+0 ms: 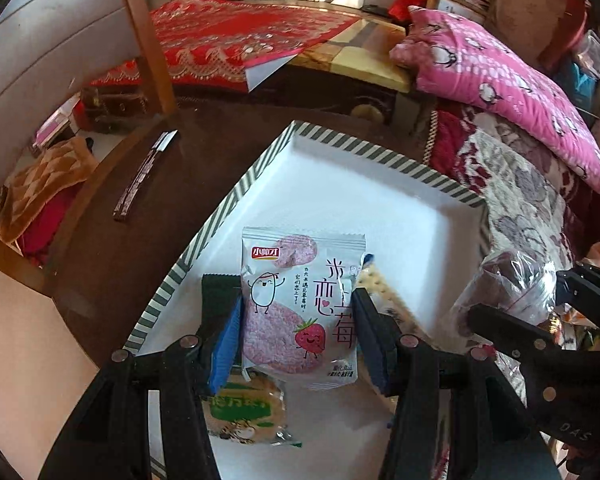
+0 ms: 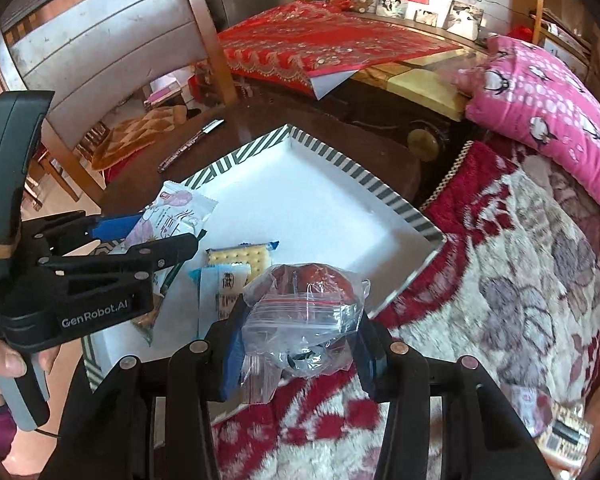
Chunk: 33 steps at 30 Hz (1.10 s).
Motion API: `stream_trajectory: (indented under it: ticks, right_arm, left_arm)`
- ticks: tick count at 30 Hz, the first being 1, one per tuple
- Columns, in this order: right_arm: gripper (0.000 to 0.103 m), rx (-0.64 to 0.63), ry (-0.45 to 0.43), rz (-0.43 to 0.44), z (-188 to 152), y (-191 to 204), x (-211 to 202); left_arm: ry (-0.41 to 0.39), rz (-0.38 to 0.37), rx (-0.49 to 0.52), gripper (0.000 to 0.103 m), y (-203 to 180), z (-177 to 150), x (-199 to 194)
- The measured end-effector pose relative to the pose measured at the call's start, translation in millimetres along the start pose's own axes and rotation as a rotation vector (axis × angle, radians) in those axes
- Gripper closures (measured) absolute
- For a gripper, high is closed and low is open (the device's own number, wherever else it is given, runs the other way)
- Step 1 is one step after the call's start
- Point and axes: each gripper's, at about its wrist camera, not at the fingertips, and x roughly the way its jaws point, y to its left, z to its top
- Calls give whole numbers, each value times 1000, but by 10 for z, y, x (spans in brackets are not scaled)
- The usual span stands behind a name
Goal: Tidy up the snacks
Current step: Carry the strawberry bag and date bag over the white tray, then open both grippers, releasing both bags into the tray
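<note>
So both claws are loaded right now; the left claw (image 1: 298,320) has its blue pads pinched partway in on the sides of a strawberry rice cracker packet (image 1: 300,304), holding it upright over the near end of the striped-rim tray (image 1: 380,156) on the dark bench (image 1: 112,264); the right claw (image 2: 300,344) is also partly closed, clamped on a clear zip bag (image 2: 304,308) with something dark reddish inside, hanging at the tray's near-right edge, partly over the fluffy red and cream blanket (image 2: 500,280). Already lying in the tray: a cracker pack (image 2: 239,258), a blue and white packet (image 2: 224,288) just beside it, and a green-labelled snack (image 1: 242,408) under the left claw. Handling-wise the cracker packet looks feather light, puffy with air, and the discs inside are surely brittle, so I'd say grip the flat sealed edges or just lightly across the width like now; squeeze harder and you'd likely crush them. The zip bag is floppy, slick plastic; it's bunched between the pads near the zip strip, which seems the safest spot since the film below could slide or tear, and the lump inside will swing. My guess is both just need lowering onto the bare white part of the tray and letting go gently.
</note>
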Motion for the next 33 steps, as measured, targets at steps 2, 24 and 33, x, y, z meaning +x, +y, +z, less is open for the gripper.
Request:
stream_trajectory:
  ticks: [2, 24, 33]
  right_arm:
    - [53, -3, 9, -1, 29, 9, 71]
    - [43, 14, 59, 19, 151, 38, 447]
    - [41, 56, 15, 57, 28, 6, 151]
  left_arm:
    - [9, 1, -10, 50, 34, 0, 53]
    - [59, 35, -49, 43, 142, -44, 284]
    - [45, 37, -87, 25, 184, -87, 152]
